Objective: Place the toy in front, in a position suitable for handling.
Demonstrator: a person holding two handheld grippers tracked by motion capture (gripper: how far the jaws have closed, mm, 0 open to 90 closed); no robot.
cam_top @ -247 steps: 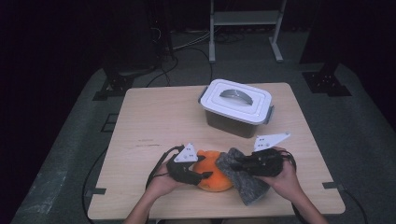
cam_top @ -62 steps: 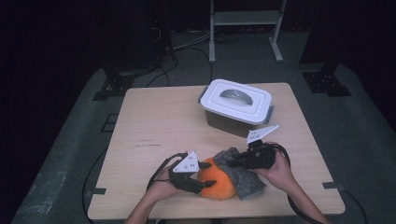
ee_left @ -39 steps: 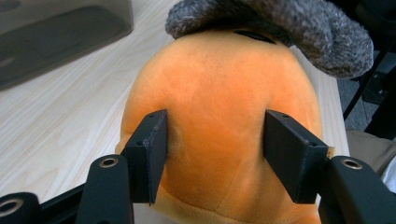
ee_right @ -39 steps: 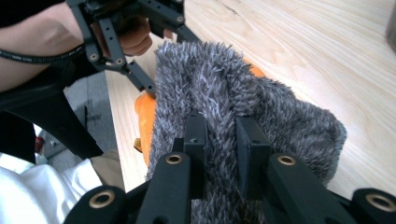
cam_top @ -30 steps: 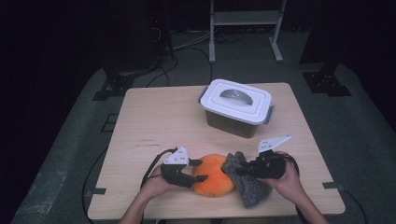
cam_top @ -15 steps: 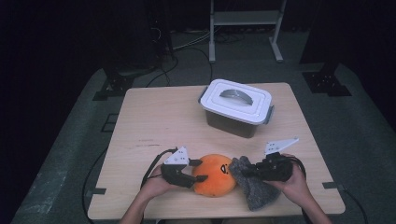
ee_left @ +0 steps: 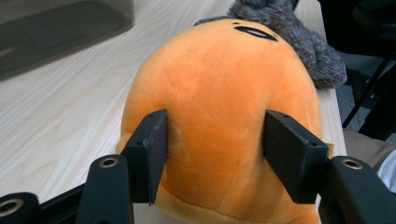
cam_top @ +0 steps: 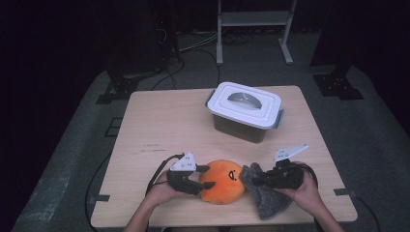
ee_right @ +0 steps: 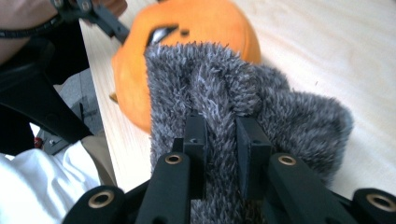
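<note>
Left gripper (cam_top: 207, 177): jaws clamped on the orange plush (cam_top: 223, 181), lower centre.
Right gripper (cam_top: 253, 181): nearly shut, pinching the grey furry cover (cam_top: 265, 199) beside it.
Progress: cover looks off the plush.
Left: likely stowing in the closed bin (cam_top: 245, 111).

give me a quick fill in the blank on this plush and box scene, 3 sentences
1. The left gripper has its jaws closed on the ____ plush toy.
2. The right gripper pinches a fuzzy ____ cloth.
3. The storage box on the table has a ____ lid on it.

Missing words: orange; grey; white
</note>
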